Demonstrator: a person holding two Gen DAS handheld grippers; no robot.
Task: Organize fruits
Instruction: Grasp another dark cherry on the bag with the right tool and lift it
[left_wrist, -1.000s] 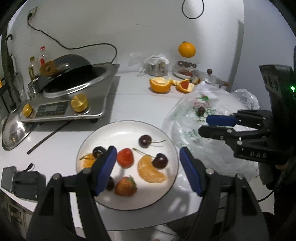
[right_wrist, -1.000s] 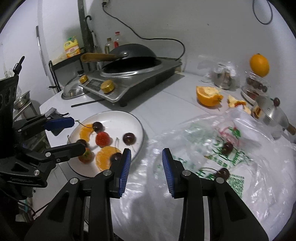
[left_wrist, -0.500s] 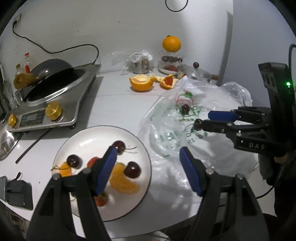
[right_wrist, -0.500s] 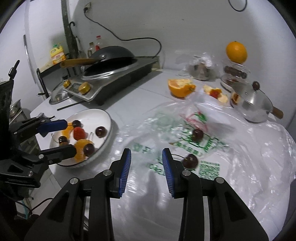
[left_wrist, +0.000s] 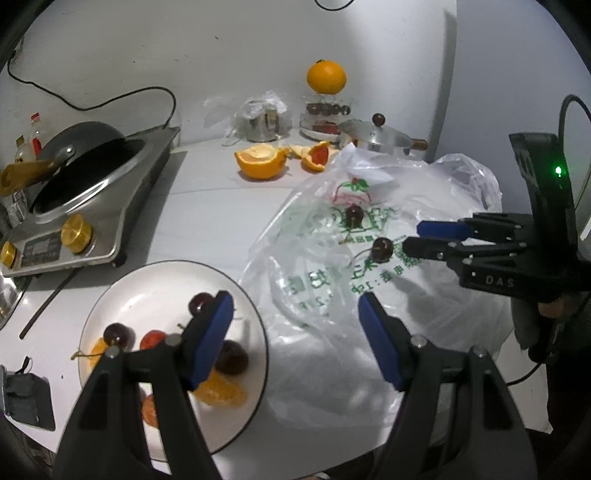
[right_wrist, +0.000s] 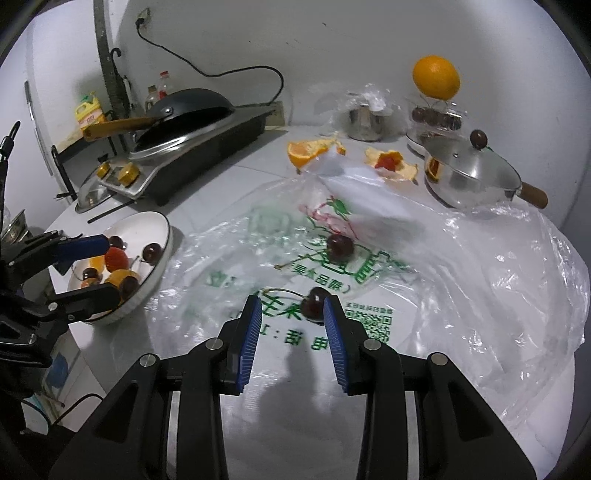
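A white plate (left_wrist: 147, 269) (right_wrist: 164, 254) holds cherries, strawberries and orange segments. Two dark cherries lie on a clear printed plastic bag (left_wrist: 424, 325) (right_wrist: 480, 277). The near cherry (right_wrist: 314, 302) (left_wrist: 380, 249) sits just past my right gripper's (right_wrist: 292, 314) (left_wrist: 415, 236) tips, close to the right-hand finger. Its jaws stand a little apart with no pad pressing on the fruit. The far cherry (right_wrist: 340, 247) (left_wrist: 354, 212) lies farther back on the bag. My left gripper (left_wrist: 293, 306) (right_wrist: 107, 269) hangs open and empty over the plate's right rim and the bag's edge.
An induction cooker with a black wok (left_wrist: 92, 192) (right_wrist: 207, 147) stands at the back left. A steel pot with a lid (right_wrist: 469, 173) (left_wrist: 380, 138), a cut orange half (left_wrist: 260, 162) (right_wrist: 306, 151), peels and a whole orange (left_wrist: 326, 77) (right_wrist: 436, 77) on a stand line the back wall.
Both grippers have swung to the right, away from the plate and over the plastic bag. The right gripper has come up close to the near cherry. Neither jaw width changed.
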